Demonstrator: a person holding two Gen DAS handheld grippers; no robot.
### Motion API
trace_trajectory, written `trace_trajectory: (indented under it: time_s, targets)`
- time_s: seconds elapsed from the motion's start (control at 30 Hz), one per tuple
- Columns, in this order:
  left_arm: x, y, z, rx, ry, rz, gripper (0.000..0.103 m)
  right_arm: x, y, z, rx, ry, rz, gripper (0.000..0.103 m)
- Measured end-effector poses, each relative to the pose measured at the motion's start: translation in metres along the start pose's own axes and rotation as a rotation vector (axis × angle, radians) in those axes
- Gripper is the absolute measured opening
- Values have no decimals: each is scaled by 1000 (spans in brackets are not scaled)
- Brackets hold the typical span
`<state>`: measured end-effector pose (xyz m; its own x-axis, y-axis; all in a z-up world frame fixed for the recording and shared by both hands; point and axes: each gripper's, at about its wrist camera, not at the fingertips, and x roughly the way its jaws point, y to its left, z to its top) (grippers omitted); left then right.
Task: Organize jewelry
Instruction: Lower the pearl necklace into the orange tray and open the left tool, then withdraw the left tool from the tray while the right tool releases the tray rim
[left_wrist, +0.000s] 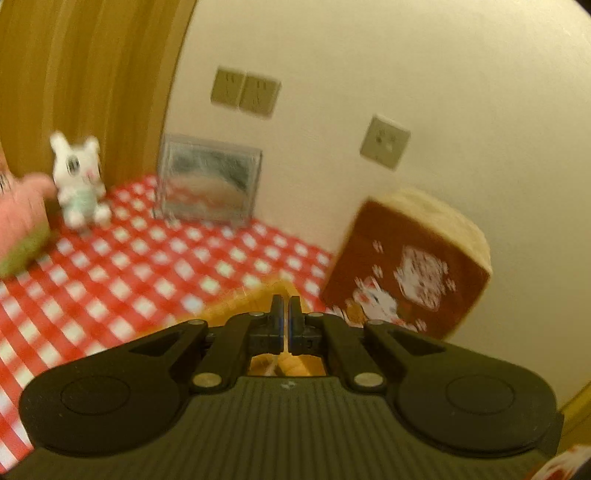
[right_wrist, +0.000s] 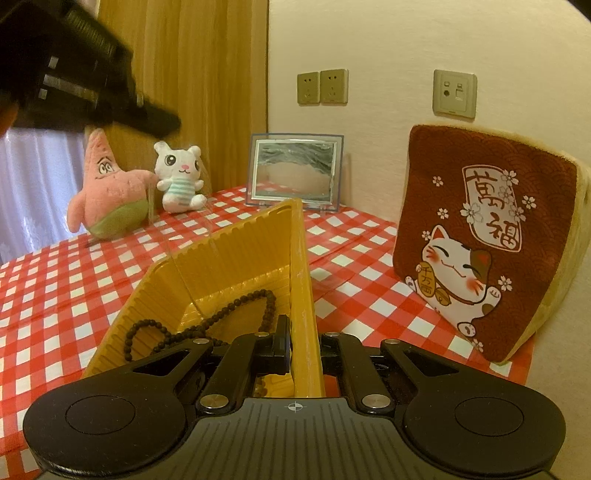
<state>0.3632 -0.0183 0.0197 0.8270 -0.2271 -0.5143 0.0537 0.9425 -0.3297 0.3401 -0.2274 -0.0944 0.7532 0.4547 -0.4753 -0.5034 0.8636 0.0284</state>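
Observation:
A yellow ribbed tray (right_wrist: 229, 254) stands on the checked tablecloth, and a string of dark beads (right_wrist: 236, 306) lies inside it. My right gripper (right_wrist: 303, 332) is shut on the tray's right wall, one finger inside and one outside. In the right wrist view my left gripper (right_wrist: 159, 120) hangs blurred at the upper left, above the table and well clear of the tray. In its own blurred view the left gripper (left_wrist: 286, 306) is shut with nothing between its fingers. A corner of the yellow tray (left_wrist: 255, 295) shows just beyond and below the tips.
A brown lucky-cat cushion (right_wrist: 480, 240) leans on the wall at the right. A framed sand picture (right_wrist: 293, 171) stands at the back, with a white plush (right_wrist: 179, 177) and a pink star plush (right_wrist: 107, 192) to its left. The red-and-white tablecloth (right_wrist: 55, 277) spreads left of the tray.

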Motion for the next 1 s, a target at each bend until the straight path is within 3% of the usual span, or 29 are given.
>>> trace_trajectory:
  time_s: [0.17,0.23,0.37,0.67,1.0]
  targets:
    - [8,5,-35,-63,82,-15,8,1,-1,0,8,2,1,6]
    - [7,10,-47,-83,100,-2,14,1,-2,0,9,2,2,6]
    - [-2,25,-66,-126,125,39,15,1,-3,-1,10,1,1,6]
    - [-40,65,-91,-184,123,175,16,6,2,-5,-4,-25,-17,6]
    - [-80,106,-96,-239,72,329,16,29,11,2,7,-37,9,5]
